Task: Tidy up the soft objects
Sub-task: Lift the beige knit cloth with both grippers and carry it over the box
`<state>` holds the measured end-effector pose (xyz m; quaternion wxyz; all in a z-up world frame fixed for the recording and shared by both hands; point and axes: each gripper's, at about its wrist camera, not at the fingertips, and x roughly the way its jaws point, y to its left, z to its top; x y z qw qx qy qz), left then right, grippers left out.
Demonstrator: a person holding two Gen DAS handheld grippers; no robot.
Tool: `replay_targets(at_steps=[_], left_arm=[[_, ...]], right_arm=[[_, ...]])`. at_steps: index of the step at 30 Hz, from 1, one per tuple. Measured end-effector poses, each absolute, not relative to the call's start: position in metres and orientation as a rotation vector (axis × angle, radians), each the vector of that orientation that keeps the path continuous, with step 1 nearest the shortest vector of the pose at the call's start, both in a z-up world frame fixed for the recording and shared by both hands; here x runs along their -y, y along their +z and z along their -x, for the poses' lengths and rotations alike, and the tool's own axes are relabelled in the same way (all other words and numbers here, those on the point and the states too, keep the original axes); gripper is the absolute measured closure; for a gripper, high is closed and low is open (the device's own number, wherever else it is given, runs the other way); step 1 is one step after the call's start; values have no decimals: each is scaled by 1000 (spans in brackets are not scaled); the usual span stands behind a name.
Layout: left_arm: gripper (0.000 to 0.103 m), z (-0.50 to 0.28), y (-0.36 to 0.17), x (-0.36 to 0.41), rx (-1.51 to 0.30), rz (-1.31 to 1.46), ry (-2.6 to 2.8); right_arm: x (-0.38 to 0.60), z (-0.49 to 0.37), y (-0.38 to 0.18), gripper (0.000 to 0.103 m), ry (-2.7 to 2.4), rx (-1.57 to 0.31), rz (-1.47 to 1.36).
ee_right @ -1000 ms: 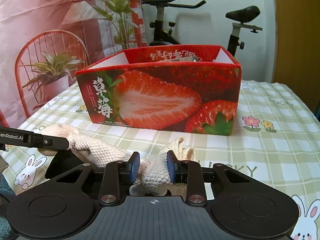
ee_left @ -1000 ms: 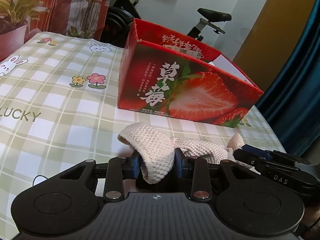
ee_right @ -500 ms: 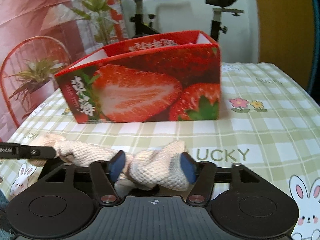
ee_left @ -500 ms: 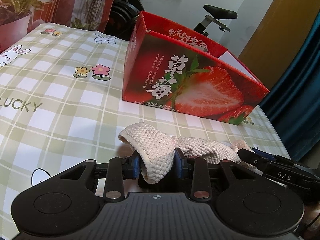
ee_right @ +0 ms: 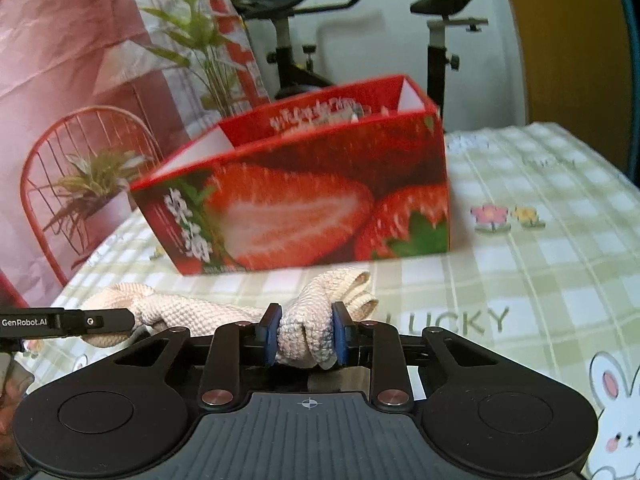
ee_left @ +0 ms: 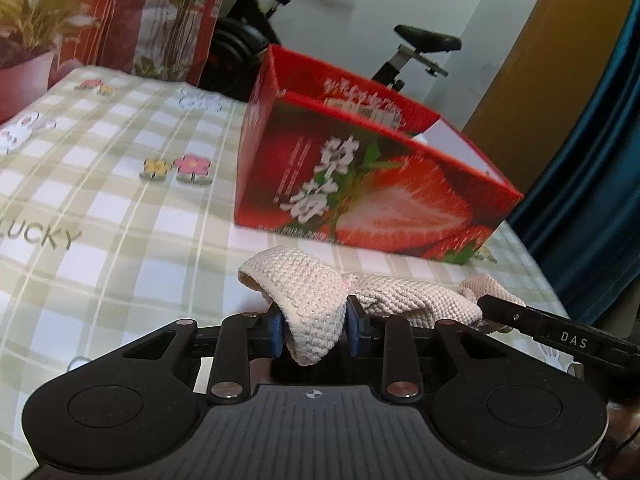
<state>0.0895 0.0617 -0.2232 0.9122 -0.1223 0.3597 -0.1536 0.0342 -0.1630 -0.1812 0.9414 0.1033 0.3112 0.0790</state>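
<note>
A cream knitted cloth (ee_left: 404, 300) lies stretched in front of the red strawberry box (ee_left: 360, 184) on the checked tablecloth. My left gripper (ee_left: 314, 330) is closing, its blue pads pressing one folded end of the cloth. At the cloth's other end (ee_right: 308, 312), my right gripper (ee_right: 306, 336) is closing too, pads squeezing a bunched knot. The right gripper's black finger (ee_left: 560, 336) shows at the right of the left wrist view. The left gripper's finger (ee_right: 68, 322) shows at the left of the right wrist view. The box (ee_right: 300, 208) stands open-topped just beyond the cloth.
The checked tablecloth (ee_left: 100, 208) with flower and rabbit prints spreads to the left of the box. An exercise bike (ee_right: 440, 40) and potted plants (ee_right: 92, 184) stand behind the table. A blue curtain (ee_left: 592, 160) hangs at the right.
The right gripper opened wide around the cloth's end, then shut again on it, rolling a little. The left gripper kept its hold on the other end.
</note>
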Motion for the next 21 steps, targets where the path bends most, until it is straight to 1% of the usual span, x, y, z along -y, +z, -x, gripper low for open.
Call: replay_targets(at_steps=[11, 16, 21], left_arm=[[72, -105, -164, -54, -606, 191, -378], [72, -132, -141, -49, -589, 209, -394], [71, -168, -133, -45, -617, 230, -400]], right_arm=[[167, -53, -123, 78, 178, -488, -132], [172, -80, -91, 79, 180, -422, -102], [179, -110, -75, 79, 177, -408, -80]])
